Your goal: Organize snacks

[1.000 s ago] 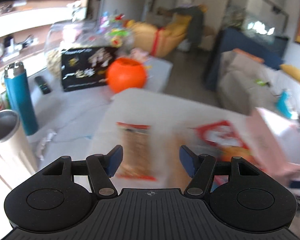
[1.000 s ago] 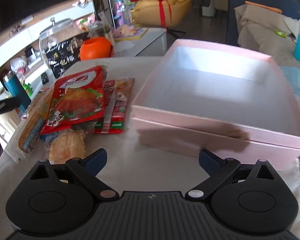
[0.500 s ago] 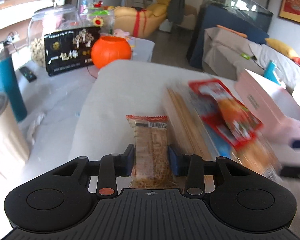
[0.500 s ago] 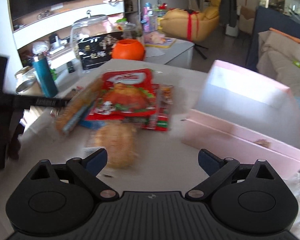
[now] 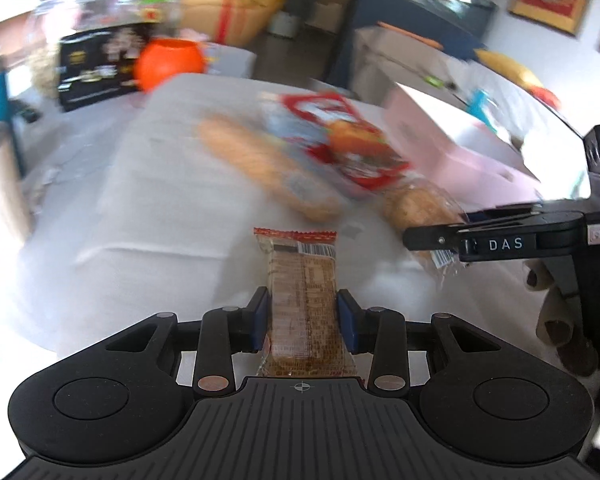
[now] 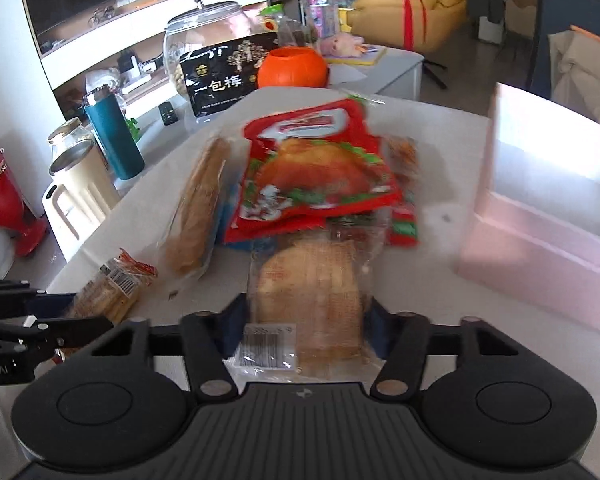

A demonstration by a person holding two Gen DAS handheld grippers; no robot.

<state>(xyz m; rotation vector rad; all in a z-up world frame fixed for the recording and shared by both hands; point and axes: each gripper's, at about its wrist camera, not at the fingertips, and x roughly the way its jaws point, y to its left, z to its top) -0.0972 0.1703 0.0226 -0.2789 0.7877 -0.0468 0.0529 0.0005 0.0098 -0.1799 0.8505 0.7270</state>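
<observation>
Now your left tongs [image 5: 303,322] clench the light, brittle cracker pack [image 5: 302,300] across its middle, and your right tongs [image 6: 305,330] squeeze the soft bagged bread [image 6: 312,304], so grip gently.

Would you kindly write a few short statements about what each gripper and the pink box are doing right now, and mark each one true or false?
1. The left gripper is shut on a cracker packet. True.
2. The right gripper is open and has nothing between its fingers. False: its fingers have a clear-wrapped bread packet between them.
3. The red snack bag lies inside the pink box. False: it lies on the snack pile on the table, left of the box.
4. An orange pumpkin-shaped bowl stands beyond the snack pile. True.
</observation>
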